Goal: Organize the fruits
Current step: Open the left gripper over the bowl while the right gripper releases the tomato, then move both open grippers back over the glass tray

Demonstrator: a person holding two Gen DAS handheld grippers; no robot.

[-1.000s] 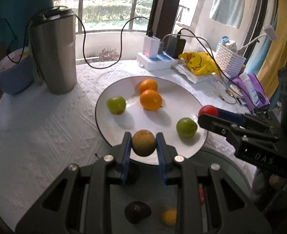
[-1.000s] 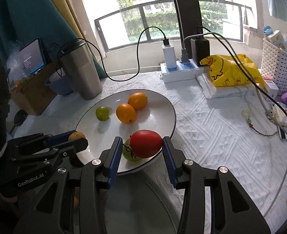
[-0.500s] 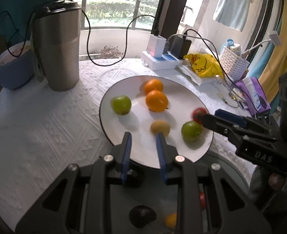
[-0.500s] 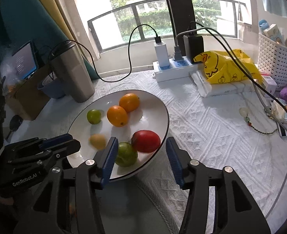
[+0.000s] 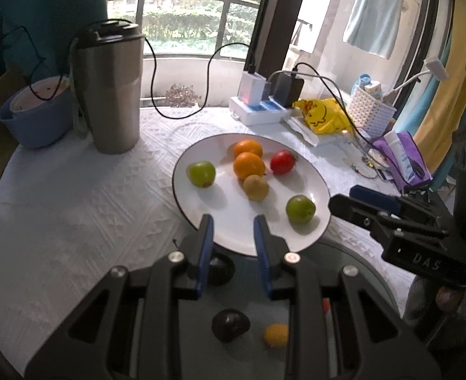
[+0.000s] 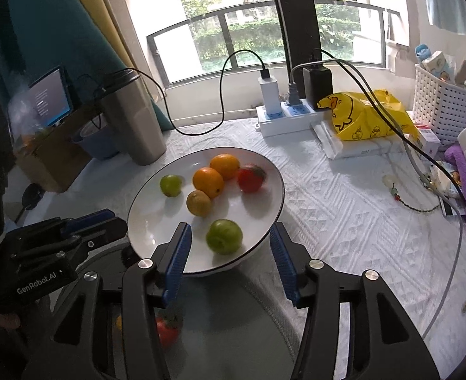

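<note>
Fruit: six pieces lie on the white plate. Two oranges touch at the far middle, a red tomato sits just right of them, a yellowish-brown fruit rests against the nearer orange, one green fruit is off to the left and another green fruit lies near the front rim.

Plate: I read it as the collecting spot, since the fruit is gathered loosely in its bowl, where the raised rim keeps round things from rolling off.

Left gripper: fingers parted and holding nothing, hovering over the plate's near edge.

Right gripper: spread wide and empty, its blue pads either side of the front green fruit without touching it; it sits above the rim, so I judge nothing is being grasped.

Still to sort: below my grippers a dark fruit, a small yellow-orange one and a red fruit lie on a grey round surface, apart from the plate.

Next step, my guess: pick from that lower surface, gently, since round fruit rolls.

Surroundings: steel tumbler and blue bowl to the left, power strip and yellow duck bag behind, all clear of the plate on the white tablecloth.
</note>
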